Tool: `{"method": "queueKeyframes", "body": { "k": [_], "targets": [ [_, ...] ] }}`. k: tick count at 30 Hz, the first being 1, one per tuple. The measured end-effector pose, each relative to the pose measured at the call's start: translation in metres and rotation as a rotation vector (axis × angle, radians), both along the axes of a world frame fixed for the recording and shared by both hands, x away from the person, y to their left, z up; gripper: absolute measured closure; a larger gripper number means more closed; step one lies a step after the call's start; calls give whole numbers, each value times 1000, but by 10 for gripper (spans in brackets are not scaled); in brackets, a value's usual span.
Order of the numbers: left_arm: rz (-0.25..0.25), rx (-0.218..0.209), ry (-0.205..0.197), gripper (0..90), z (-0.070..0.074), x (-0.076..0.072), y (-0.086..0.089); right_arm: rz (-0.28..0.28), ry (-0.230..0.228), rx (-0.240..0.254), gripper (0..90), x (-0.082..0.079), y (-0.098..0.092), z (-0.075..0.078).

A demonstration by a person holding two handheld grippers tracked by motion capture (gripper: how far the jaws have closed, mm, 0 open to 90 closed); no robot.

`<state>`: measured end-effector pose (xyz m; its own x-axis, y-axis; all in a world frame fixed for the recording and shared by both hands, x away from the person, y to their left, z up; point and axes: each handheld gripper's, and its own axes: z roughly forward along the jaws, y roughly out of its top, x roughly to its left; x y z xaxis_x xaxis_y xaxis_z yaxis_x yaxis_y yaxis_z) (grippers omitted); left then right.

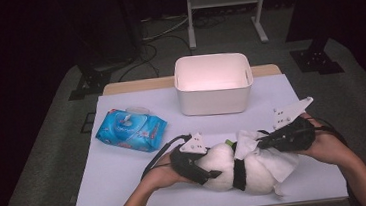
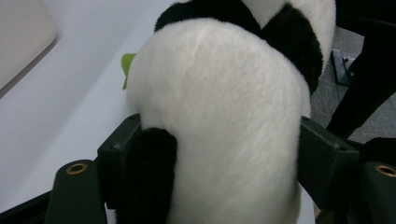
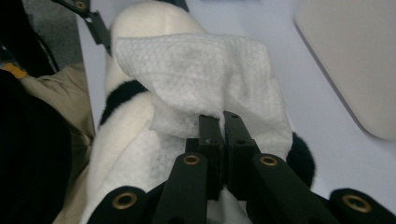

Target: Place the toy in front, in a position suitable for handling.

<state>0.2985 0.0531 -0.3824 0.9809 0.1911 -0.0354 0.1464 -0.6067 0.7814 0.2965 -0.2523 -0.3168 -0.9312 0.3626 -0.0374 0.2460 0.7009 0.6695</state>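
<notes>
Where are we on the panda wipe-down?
Done: a wipe is out of the pack and lies on the panda. In hand: the left gripper clamps the panda's body to hold it steady, and the right gripper pinches the wipe against the plush. Left: finish wiping; the bin looks empty, so the wipe probably ends up there.

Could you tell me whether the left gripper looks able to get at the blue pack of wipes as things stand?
Probably not yet: the left gripper is clamped on the plush panda. The wipes pack lies unobstructed on the table.
</notes>
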Motion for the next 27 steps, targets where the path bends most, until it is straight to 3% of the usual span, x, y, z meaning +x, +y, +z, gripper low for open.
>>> {"method": "queueKeyframes", "body": {
  "k": [6,20,27],
  "targets": [
    [-9,0,-8,264,1,-1,-3,0,3,9,872,-4,-4,-2],
    [-26,52,-10,263,10,4,-11,63,16,-21,871,-4,21,-2],
    [-26,53,-11,267,14,7,-15,99,22,-19,872,-1,35,0]
  ]
}}
